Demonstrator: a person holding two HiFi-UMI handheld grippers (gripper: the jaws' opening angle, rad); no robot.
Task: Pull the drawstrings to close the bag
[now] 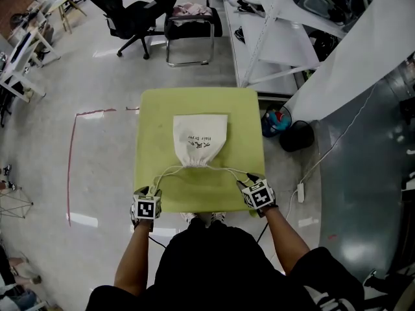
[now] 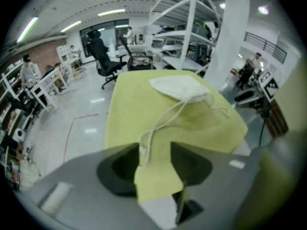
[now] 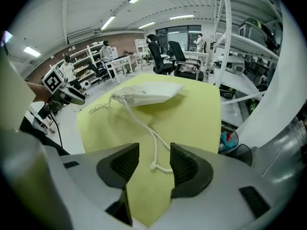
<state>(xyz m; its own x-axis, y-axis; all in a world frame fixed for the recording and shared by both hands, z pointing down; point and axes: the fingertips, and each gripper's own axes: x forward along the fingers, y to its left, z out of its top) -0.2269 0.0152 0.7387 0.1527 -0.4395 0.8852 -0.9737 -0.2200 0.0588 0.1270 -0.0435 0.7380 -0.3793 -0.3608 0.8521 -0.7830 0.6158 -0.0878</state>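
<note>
A white cloth drawstring bag (image 1: 200, 137) lies flat in the middle of the yellow-green table (image 1: 152, 118), its neck gathered tight toward me. From the neck one cord (image 1: 166, 172) runs to my left gripper (image 1: 148, 193) and another cord (image 1: 233, 171) to my right gripper (image 1: 250, 181), both at the table's near edge. In the left gripper view the left gripper (image 2: 156, 155) is open, and the cord's end (image 2: 143, 150) lies slack along its left jaw. In the right gripper view the right gripper (image 3: 154, 153) is open too, with the knotted cord end (image 3: 153, 166) loose on the table between the jaws.
Two black office chairs (image 1: 139, 11) stand beyond the table. White shelving (image 1: 272, 31) runs along the right, with a black bin (image 1: 297, 136) beside the table's right edge. A red tape line (image 1: 70, 167) marks the floor on the left. A power strip (image 1: 300, 192) lies at the right.
</note>
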